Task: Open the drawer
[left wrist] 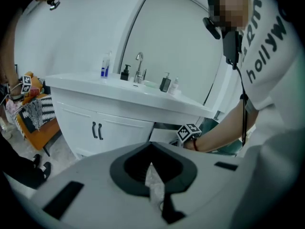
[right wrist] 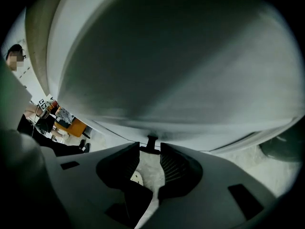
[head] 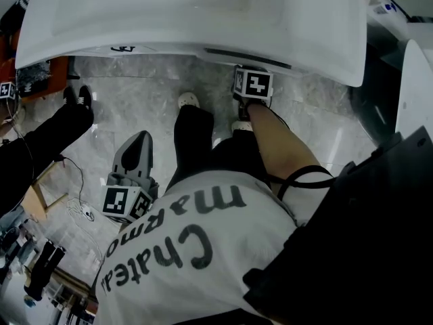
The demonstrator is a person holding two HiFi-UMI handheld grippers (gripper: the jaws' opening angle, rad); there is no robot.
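The white vanity fills the top of the head view. Its drawer front sits under the countertop, right of the twin cabinet doors, with a dark gap above it. My right gripper reaches beneath the counter; only its marker cube shows from above. In the right gripper view the right gripper is shut on the drawer's small black handle, against the white front. My left gripper hangs by my left leg, pointing at the floor, its jaws shut on nothing.
A faucet and bottles stand on the countertop. Another person's dark legs and an orange stool are at the left. A dark bin stands right of the vanity. Cables lie on the marble floor.
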